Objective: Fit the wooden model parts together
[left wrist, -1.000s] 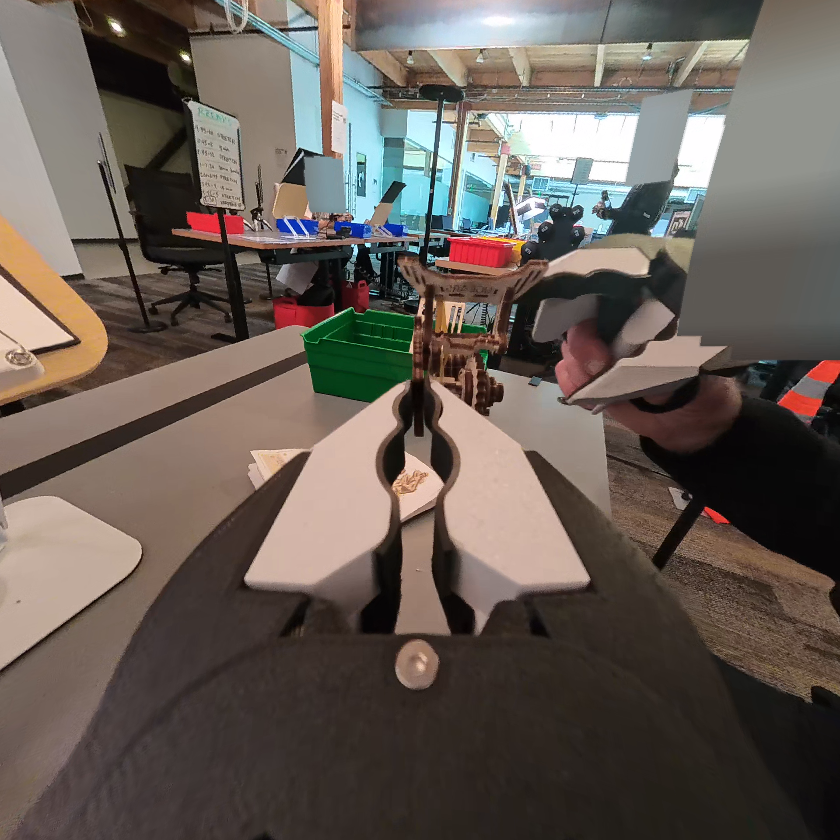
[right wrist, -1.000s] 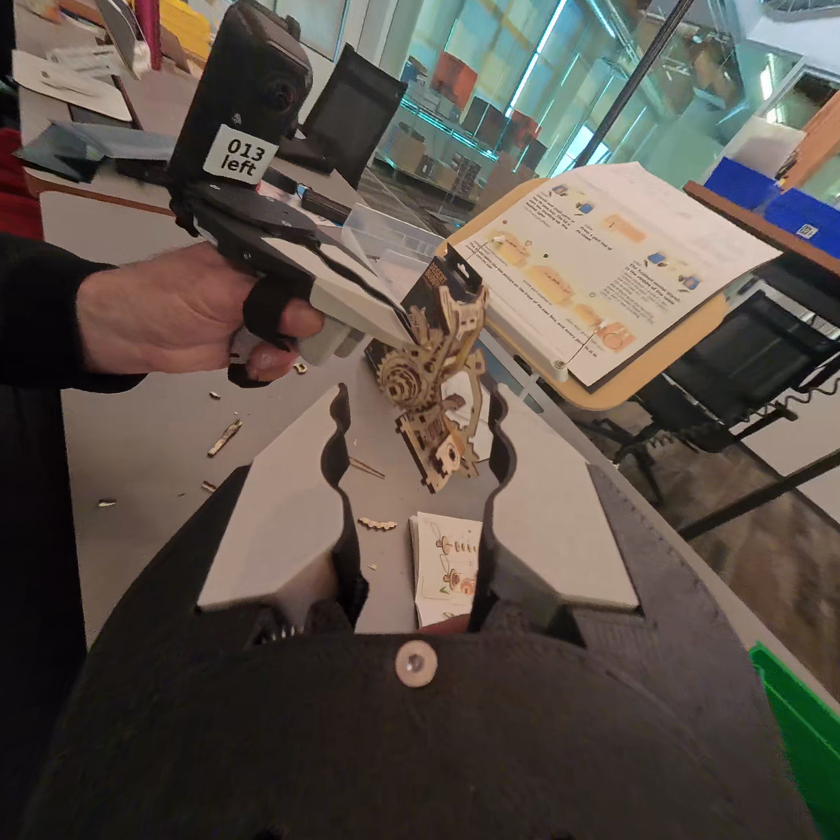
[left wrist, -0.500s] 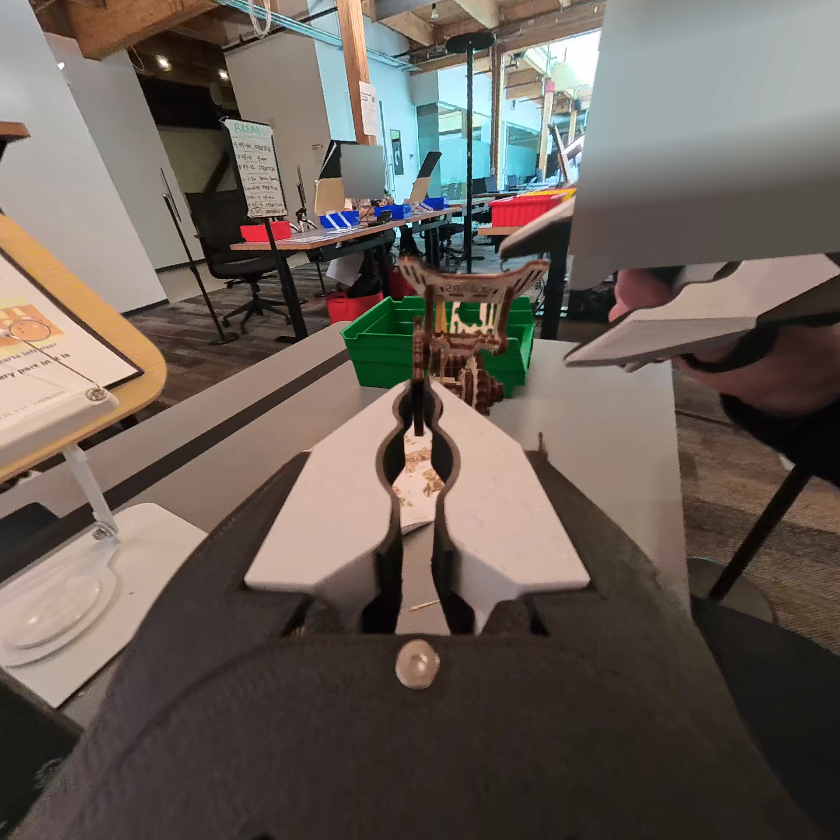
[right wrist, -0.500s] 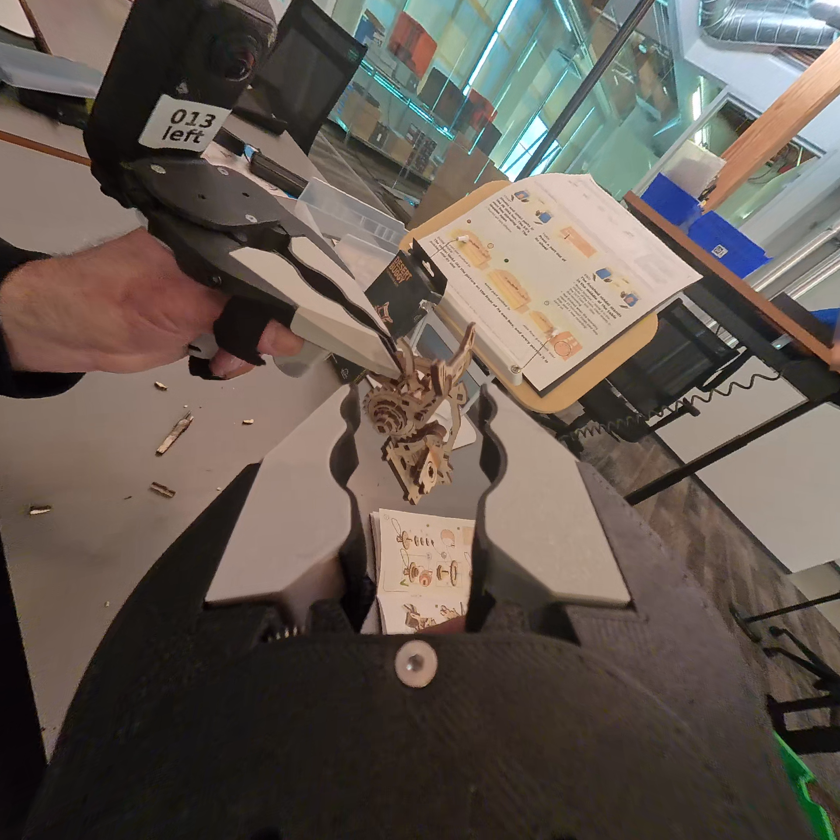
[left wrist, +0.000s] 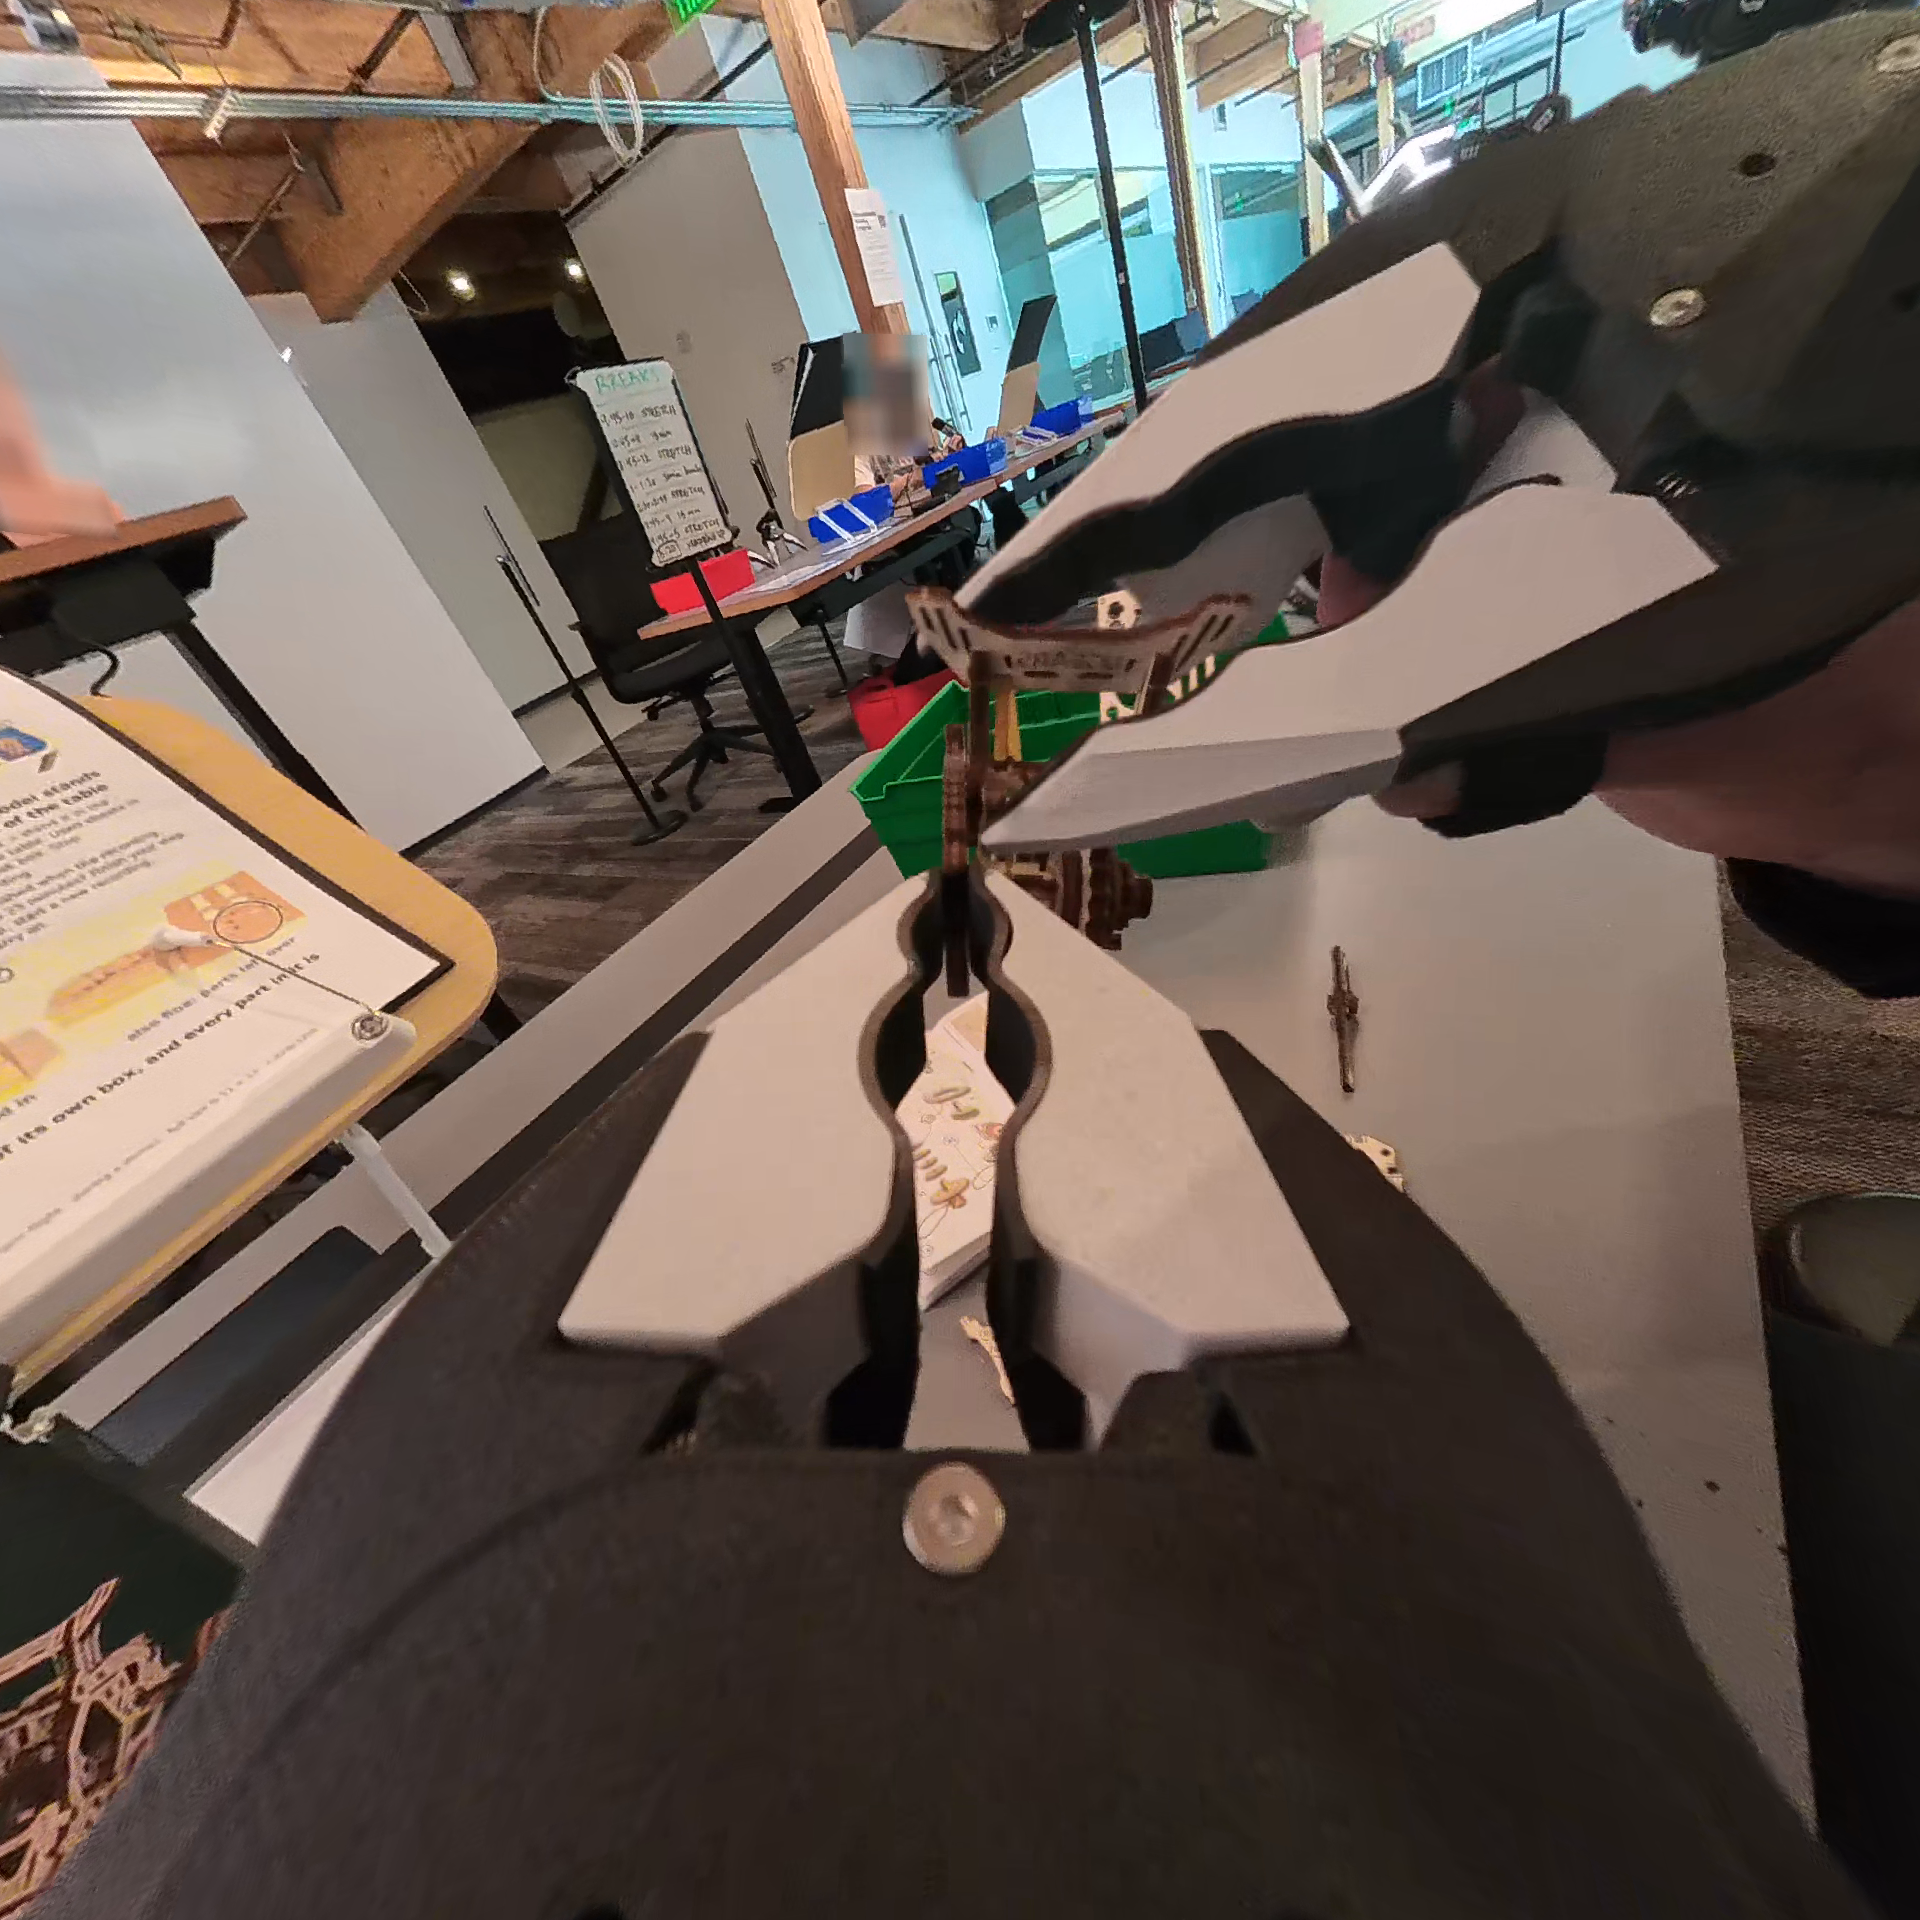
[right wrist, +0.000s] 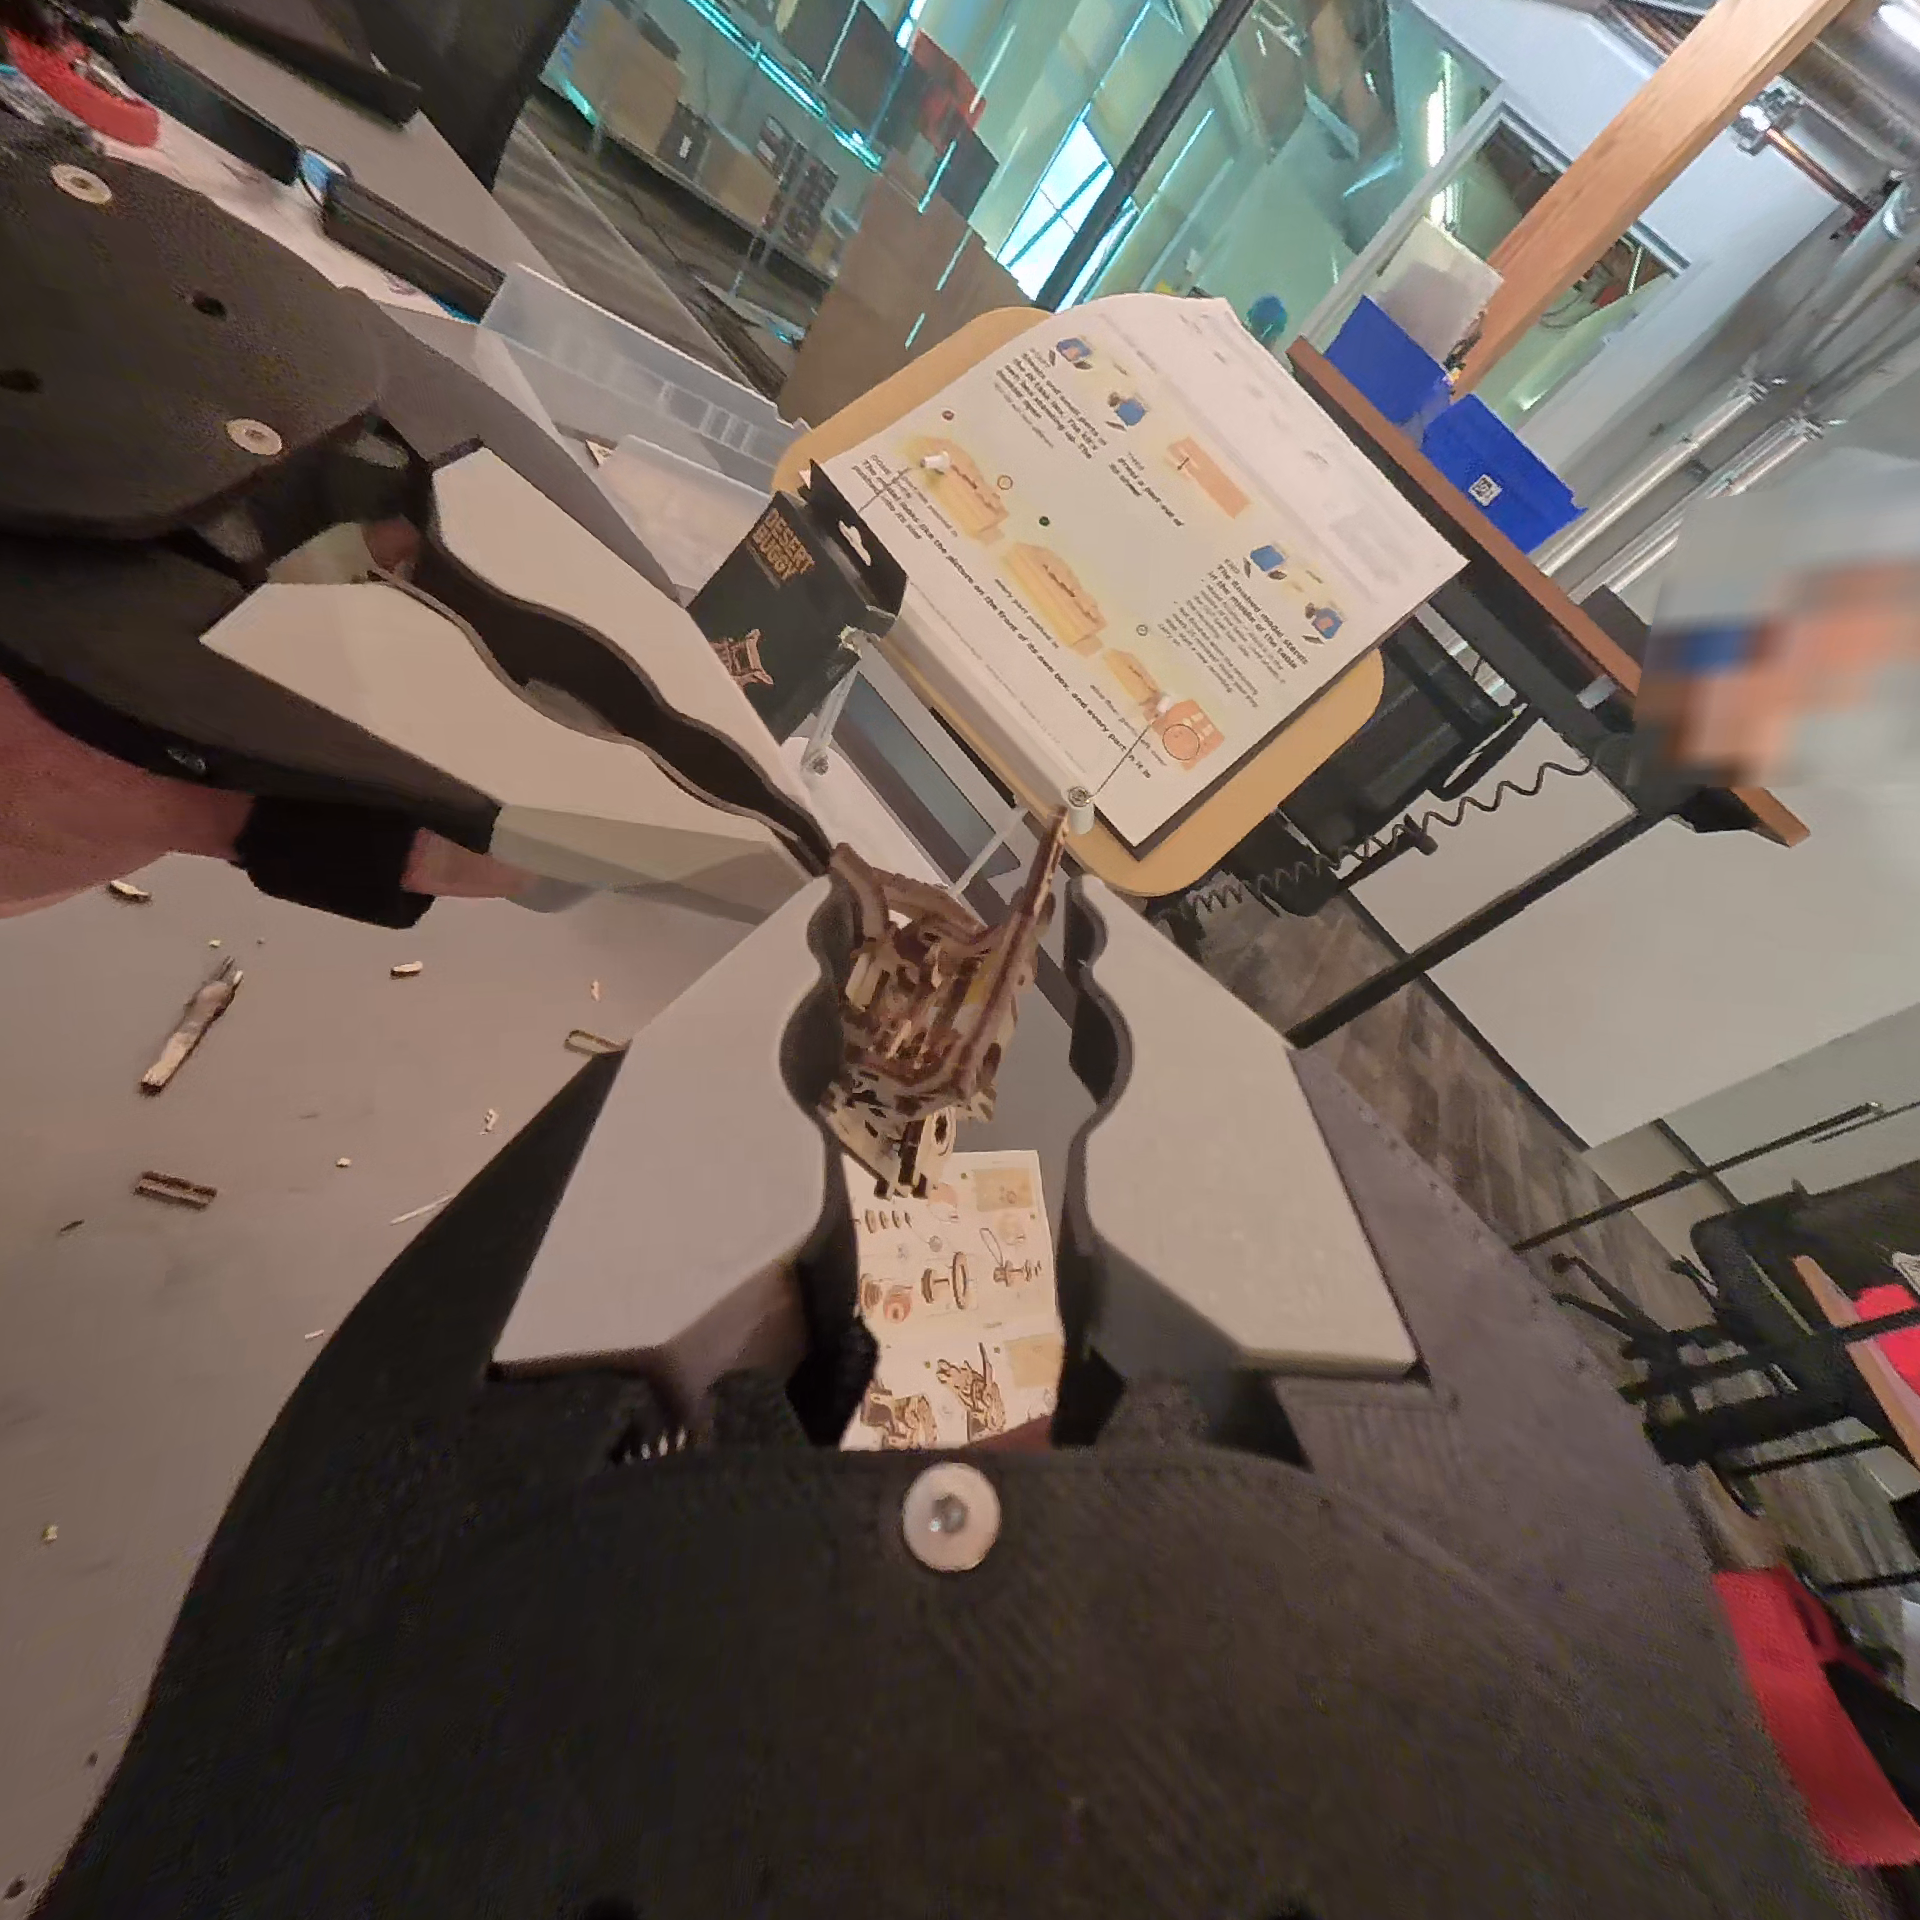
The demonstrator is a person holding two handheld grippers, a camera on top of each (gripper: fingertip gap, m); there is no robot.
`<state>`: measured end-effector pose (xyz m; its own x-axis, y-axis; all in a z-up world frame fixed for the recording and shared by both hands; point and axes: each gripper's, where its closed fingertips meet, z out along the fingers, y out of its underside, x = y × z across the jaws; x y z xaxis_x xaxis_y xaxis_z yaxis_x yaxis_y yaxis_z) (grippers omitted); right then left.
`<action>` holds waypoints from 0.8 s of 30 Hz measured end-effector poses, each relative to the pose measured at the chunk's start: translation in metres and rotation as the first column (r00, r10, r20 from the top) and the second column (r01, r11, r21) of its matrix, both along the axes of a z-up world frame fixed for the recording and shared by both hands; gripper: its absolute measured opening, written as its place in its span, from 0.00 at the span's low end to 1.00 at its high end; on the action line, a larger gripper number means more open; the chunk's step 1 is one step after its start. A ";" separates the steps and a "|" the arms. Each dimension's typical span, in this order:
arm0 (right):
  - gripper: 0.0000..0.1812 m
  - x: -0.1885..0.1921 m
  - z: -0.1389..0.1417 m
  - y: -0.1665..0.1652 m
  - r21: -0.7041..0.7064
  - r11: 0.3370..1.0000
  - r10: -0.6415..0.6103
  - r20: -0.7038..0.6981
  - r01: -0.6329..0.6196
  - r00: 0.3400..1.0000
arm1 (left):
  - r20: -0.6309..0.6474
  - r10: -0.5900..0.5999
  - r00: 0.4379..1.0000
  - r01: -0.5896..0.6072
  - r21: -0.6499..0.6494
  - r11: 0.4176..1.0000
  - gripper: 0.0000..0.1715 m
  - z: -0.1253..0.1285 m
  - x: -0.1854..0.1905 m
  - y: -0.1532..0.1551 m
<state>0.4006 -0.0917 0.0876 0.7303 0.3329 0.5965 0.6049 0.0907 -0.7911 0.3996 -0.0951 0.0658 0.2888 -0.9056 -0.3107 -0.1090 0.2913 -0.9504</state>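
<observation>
Left gripper [left wrist: 958,914]: matte black textured body, one round silver screw at centre, two pale grey wedge-shaped fingers [left wrist: 758,1143] with black wavy inner edges.

Right gripper [right wrist: 940,977]: same build, black body, silver centre screw, grey scalloped fingers [right wrist: 675,1174].

Hands: black strap across the fingers of the right hand [left wrist: 1621,800]; black sleeve at the wrist.

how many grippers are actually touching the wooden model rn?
1. The left gripper is shut on the wooden model, pinching its lower edge. The right gripper is open, fingers on either side of the model without visibly touching; contact may be hidden.
</observation>
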 end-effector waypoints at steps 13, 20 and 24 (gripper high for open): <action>0.19 0.003 0.000 0.001 0.011 1.000 -0.008 -0.017 0.009 1.000 | 0.005 -0.004 1.000 0.004 0.005 1.000 0.01 0.000 0.002 0.001; 0.26 0.008 0.014 -0.007 0.033 0.999 0.010 -0.149 -0.005 0.989 | 0.016 0.000 1.000 0.000 0.025 1.000 0.01 0.003 0.002 0.000; 0.27 0.012 0.014 -0.004 0.017 1.000 -0.014 -0.186 0.017 0.982 | 0.006 0.009 1.000 -0.010 0.050 0.999 0.00 0.003 0.003 -0.003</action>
